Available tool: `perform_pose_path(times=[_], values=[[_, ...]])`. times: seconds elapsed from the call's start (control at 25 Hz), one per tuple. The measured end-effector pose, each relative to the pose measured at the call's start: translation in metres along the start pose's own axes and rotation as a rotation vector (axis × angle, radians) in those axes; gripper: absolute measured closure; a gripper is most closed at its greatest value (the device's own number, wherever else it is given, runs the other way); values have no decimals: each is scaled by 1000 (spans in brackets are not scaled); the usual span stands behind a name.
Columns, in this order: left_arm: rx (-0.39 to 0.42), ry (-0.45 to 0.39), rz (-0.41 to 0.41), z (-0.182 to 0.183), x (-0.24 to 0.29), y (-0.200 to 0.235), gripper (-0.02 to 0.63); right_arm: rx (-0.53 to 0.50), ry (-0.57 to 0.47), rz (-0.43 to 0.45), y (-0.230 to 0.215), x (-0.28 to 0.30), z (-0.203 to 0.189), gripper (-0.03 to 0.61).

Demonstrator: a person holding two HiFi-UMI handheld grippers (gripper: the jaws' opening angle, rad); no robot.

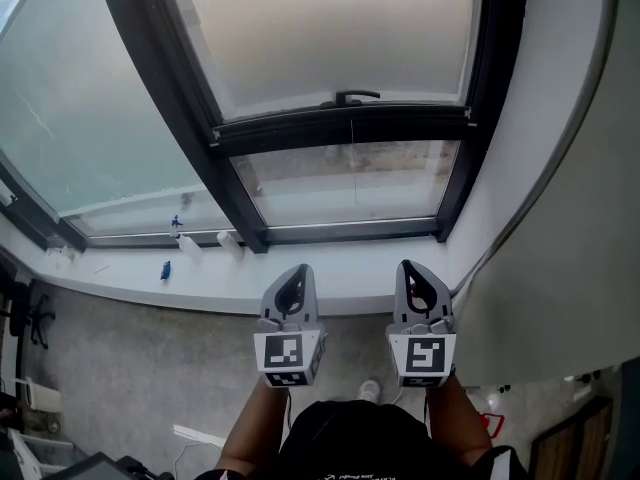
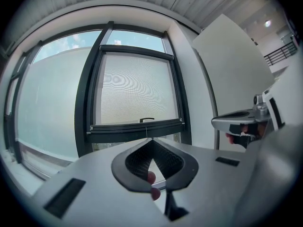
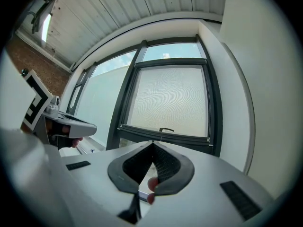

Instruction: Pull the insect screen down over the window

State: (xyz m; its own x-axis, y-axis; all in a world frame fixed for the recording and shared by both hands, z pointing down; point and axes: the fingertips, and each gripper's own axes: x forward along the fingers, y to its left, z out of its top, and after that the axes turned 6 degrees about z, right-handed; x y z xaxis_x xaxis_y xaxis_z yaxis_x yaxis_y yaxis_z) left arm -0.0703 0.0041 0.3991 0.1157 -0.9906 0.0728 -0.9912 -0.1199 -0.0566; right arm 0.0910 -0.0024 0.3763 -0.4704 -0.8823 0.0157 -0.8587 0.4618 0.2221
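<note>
The grey mesh insect screen (image 1: 330, 28) covers most of the dark-framed window. Its black bottom bar (image 1: 340, 126), with a small handle (image 1: 352, 96), stops above a strip of bare glass (image 1: 345, 178). My left gripper (image 1: 300, 267) and right gripper (image 1: 408, 264) are side by side over the sill, short of the window, both shut with nothing between the jaws. In the left gripper view the left gripper (image 2: 152, 140) points at the bar (image 2: 137, 129) and handle (image 2: 147, 120). In the right gripper view the right gripper (image 3: 152, 142) faces the screen (image 3: 170, 100) and handle (image 3: 165, 130).
A white sill (image 1: 230, 286) runs under the window, with small blue items (image 1: 165, 269) and white bottles (image 1: 190, 246) at its left. A large fixed pane (image 1: 90, 118) lies to the left and a white wall (image 1: 560, 168) to the right. Grey carpet (image 1: 130, 368) is below.
</note>
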Motion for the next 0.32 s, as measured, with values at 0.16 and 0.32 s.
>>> perform_pose_path(times=[0.16, 0.32], values=[[5, 8, 7, -3, 0, 3, 612, 42, 30, -15, 0, 4, -2, 575], [25, 13, 8, -1, 1, 4, 612, 93, 73, -49, -11, 8, -2, 575]])
